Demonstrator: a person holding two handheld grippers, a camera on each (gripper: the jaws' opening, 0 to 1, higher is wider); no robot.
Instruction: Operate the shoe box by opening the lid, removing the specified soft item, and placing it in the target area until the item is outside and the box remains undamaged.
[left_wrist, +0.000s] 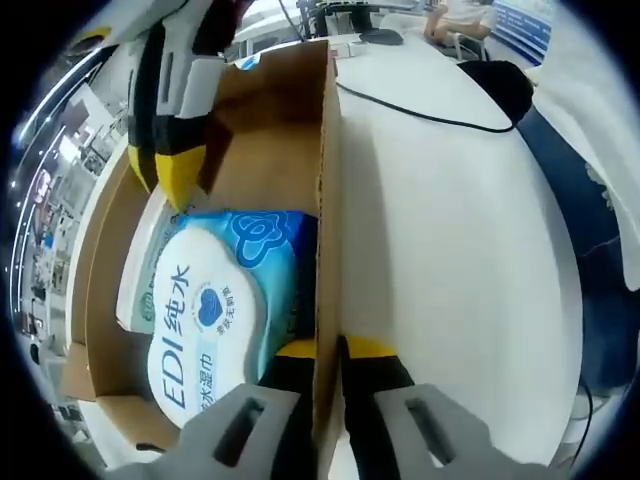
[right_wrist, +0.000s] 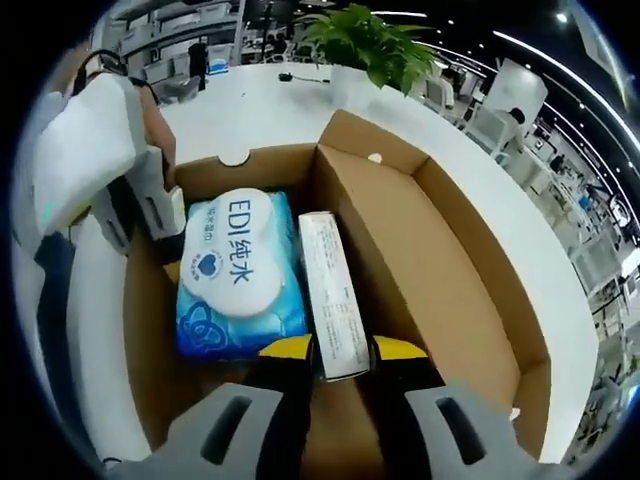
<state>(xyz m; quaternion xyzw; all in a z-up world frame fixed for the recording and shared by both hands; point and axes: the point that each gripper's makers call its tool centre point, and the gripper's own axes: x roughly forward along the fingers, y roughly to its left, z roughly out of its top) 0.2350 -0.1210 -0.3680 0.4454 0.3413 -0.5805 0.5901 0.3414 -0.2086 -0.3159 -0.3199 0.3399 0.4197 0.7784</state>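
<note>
An open cardboard shoe box (right_wrist: 440, 260) (left_wrist: 270, 110) lies on a white table. Inside it is a soft blue-and-white wet-wipes pack (right_wrist: 235, 275) (left_wrist: 215, 315), with a slim white carton (right_wrist: 330, 290) (left_wrist: 140, 280) beside it. My left gripper (left_wrist: 328, 352) is shut on the box's side wall, one finger inside and one outside. It also shows as the left gripper (right_wrist: 150, 215) at the box's edge. My right gripper (right_wrist: 343, 352) hovers over the carton's near end with its jaws apart, next to the pack. In the left gripper view, the right gripper (left_wrist: 165, 175) reaches into the box from the top left.
The white table (left_wrist: 450, 250) runs along the box's outer side, with a black cable (left_wrist: 430, 115) across it. A potted plant (right_wrist: 365, 45) stands beyond the box. A dark sleeve (left_wrist: 590, 200) is at the table's far edge. Office desks and chairs lie further off.
</note>
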